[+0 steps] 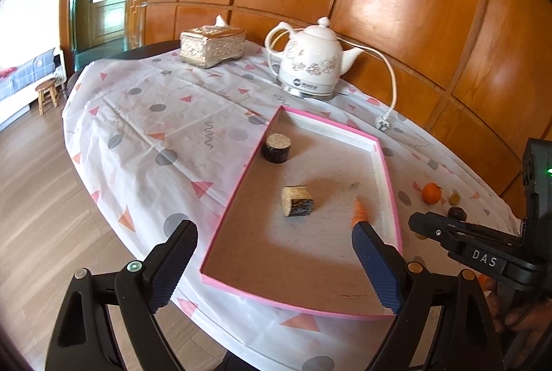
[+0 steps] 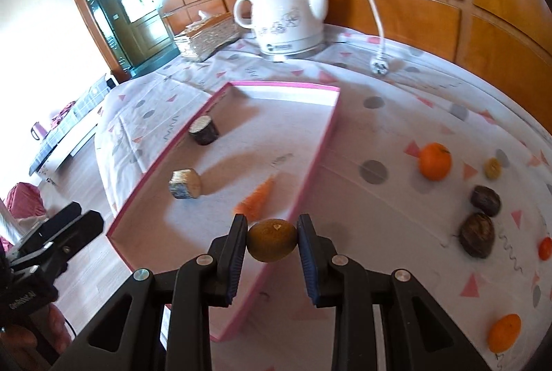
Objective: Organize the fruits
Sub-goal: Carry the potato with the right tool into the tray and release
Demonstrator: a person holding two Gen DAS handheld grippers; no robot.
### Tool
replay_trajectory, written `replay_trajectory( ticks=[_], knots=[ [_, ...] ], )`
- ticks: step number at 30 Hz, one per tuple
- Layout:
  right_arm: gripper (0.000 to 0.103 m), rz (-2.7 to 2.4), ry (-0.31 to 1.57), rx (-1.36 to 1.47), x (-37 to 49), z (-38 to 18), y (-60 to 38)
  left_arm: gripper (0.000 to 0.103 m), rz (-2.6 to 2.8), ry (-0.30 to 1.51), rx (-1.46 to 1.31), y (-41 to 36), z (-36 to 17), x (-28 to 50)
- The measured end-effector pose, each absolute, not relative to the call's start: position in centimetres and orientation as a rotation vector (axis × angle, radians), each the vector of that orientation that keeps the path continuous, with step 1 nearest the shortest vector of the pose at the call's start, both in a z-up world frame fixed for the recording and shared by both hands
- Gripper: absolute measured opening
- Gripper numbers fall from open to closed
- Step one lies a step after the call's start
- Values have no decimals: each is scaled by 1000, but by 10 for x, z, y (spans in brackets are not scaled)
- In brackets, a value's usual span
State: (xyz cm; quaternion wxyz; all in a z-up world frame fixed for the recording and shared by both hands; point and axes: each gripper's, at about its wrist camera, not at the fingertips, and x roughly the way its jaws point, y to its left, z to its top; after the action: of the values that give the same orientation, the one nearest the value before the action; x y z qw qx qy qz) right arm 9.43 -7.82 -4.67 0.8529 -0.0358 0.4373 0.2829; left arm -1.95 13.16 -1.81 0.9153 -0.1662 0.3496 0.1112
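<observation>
While the right gripper (image 2: 272,238) squeezes one brown fruit (image 2: 272,240) over the pink tray's (image 2: 321,147) edge, the left gripper (image 1: 272,264) hangs wide open with nothing in it. Two wood chunks sit inside the tray. At three o'clock lie three oranges and two dark fruits.

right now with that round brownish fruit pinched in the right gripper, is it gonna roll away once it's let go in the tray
Probably a little. The brownish fruit looks nearly spherical and smooth, so it may roll on the flat floor of the pink tray. The raised rim should likely stop it. The right gripper pinches it only at two narrow spots on its sides, so it could also twist or slip.
</observation>
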Motion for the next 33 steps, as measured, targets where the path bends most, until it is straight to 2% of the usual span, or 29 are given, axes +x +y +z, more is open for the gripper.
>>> replay_trajectory(
  ticks=[8,10,14,30,32,33],
  knots=[
    [31,652,946,-82,101,-52,-48,91,271,738,-394,148,-26,-17],
    [39,654,957,-71,102,-55,-46,91,271,738,-394,149,-26,-17],
    [40,630,961,-40,94,-58,-57,91,264,735,-394,148,-26,-17],
    [40,200,826,15,41,-49,-192,92,176,730,-282,114,-13,-9],
    [42,130,804,5,34,-48,-210,92,159,731,-261,107,-11,-7],
    [47,101,796,2,31,-48,-219,92,150,732,-249,104,-11,-7]
  ],
)
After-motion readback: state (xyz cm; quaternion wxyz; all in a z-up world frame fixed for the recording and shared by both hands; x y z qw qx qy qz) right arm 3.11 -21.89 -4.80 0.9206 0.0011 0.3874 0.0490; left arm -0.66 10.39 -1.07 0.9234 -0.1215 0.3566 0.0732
